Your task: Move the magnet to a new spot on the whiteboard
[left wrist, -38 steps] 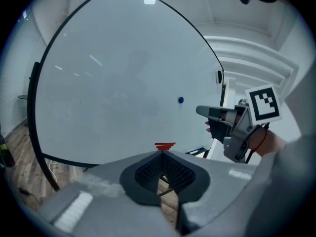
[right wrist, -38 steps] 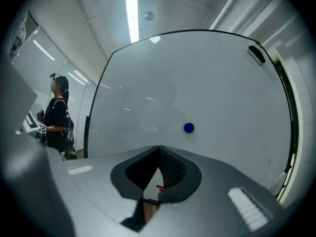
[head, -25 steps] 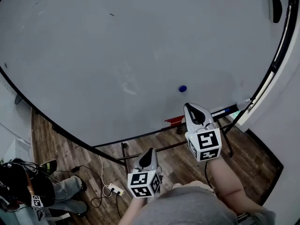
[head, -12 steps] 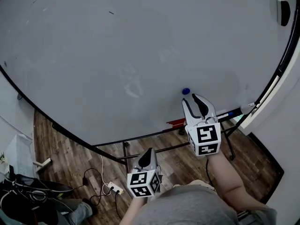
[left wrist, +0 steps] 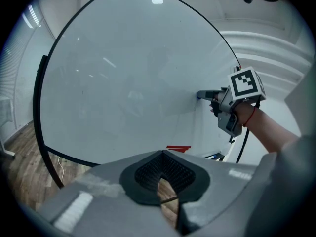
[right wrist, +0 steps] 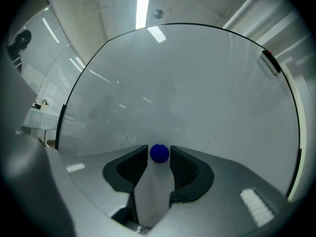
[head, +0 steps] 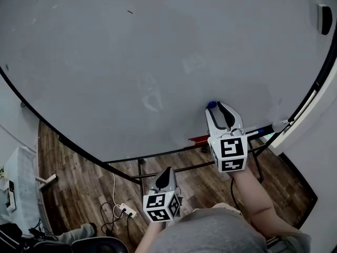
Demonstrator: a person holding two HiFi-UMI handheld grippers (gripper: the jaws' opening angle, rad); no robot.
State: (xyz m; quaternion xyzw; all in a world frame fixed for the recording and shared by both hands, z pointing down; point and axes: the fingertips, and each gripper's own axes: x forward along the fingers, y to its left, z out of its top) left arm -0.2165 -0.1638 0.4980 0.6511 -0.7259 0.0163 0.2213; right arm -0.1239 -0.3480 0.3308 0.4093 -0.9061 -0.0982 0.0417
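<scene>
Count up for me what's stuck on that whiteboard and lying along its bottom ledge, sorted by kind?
Blue magnet: 1
Eraser: 1
Dark marker: 1
Red item, too small to name: 1
Total: 4

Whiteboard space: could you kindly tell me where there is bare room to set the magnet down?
The whiteboard is bare across its middle and left, from the eraser at top right to the bottom frame. Crowded only low right, where the right gripper, jaws opening, straddles the blue magnet above the markers.
</scene>
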